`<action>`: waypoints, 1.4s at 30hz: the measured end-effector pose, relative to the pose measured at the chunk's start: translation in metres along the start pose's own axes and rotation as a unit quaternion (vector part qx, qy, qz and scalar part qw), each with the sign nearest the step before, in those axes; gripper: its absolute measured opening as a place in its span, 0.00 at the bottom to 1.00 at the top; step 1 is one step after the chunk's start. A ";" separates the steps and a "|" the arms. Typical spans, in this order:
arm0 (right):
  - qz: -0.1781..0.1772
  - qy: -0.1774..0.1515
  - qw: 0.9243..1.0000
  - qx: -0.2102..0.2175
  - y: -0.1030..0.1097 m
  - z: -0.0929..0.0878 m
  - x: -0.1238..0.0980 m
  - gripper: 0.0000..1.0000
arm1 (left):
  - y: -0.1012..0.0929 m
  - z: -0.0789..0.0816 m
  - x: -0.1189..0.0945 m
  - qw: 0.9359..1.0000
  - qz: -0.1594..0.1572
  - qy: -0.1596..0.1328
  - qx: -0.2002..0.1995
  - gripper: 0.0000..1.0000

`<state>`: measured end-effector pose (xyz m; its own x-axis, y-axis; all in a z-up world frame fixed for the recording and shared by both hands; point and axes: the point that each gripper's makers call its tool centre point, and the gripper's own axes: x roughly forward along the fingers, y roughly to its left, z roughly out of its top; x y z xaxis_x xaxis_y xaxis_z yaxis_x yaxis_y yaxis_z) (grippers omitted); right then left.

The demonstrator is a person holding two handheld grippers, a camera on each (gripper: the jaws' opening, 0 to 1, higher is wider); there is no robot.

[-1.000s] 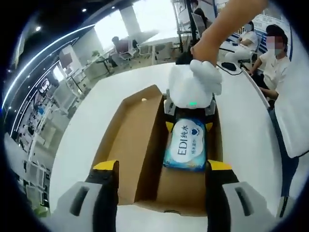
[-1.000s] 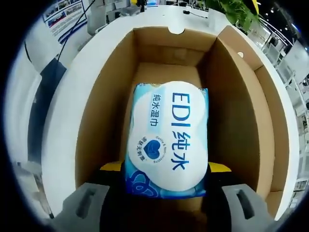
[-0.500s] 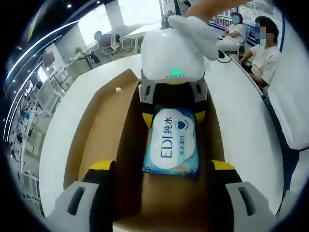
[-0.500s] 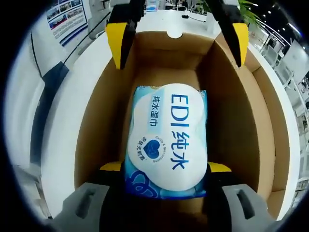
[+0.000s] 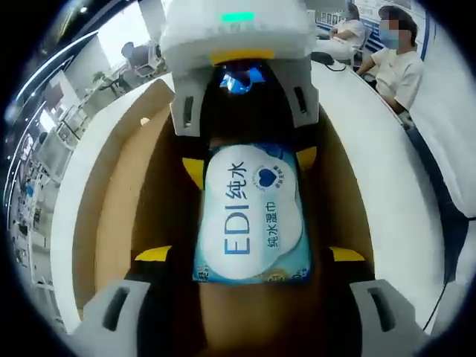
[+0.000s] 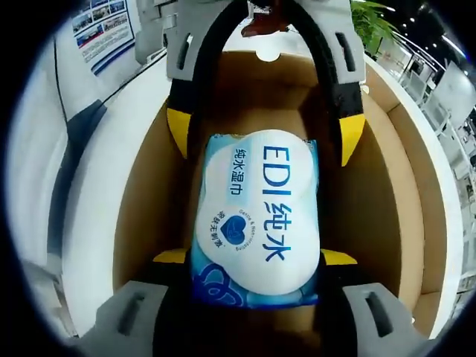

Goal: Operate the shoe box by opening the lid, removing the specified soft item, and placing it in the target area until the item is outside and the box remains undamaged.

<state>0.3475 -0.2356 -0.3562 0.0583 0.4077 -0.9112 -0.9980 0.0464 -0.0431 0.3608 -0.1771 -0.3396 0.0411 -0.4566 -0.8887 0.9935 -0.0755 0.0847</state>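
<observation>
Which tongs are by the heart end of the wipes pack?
The right tongs; the blue heart on the wipes pack sits by them, while the left tongs flank the EDI end.

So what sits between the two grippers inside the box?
The wipes pack spans the whole stretch: the right gripper straddles one end, the left gripper the other, in the right gripper view. No bare box floor between them.

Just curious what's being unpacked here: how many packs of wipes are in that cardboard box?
1. A single blue-and-white wipes pack lies on the floor of the open box, between the jaws of both grippers, one at each end. Anything beneath it would be hidden.
</observation>
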 end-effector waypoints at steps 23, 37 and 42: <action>0.004 -0.022 1.000 0.007 -0.001 0.003 0.012 0.73 | -0.004 -0.008 0.025 0.999 -0.018 0.011 0.032 0.81; 0.020 -0.006 0.999 0.036 0.001 0.000 0.018 0.82 | -0.001 -0.010 0.031 0.999 -0.050 0.003 0.009 0.87; 0.019 -0.010 0.999 0.038 0.000 0.000 0.018 0.82 | -0.001 -0.009 0.030 0.998 -0.052 -0.025 0.019 0.87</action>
<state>0.3485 -0.2277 -0.3727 0.0215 0.4293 -0.9029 -0.9947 0.1001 0.0239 0.3622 -0.1829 -0.3708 -0.0687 -0.4884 -0.8699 0.9874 -0.1579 0.0106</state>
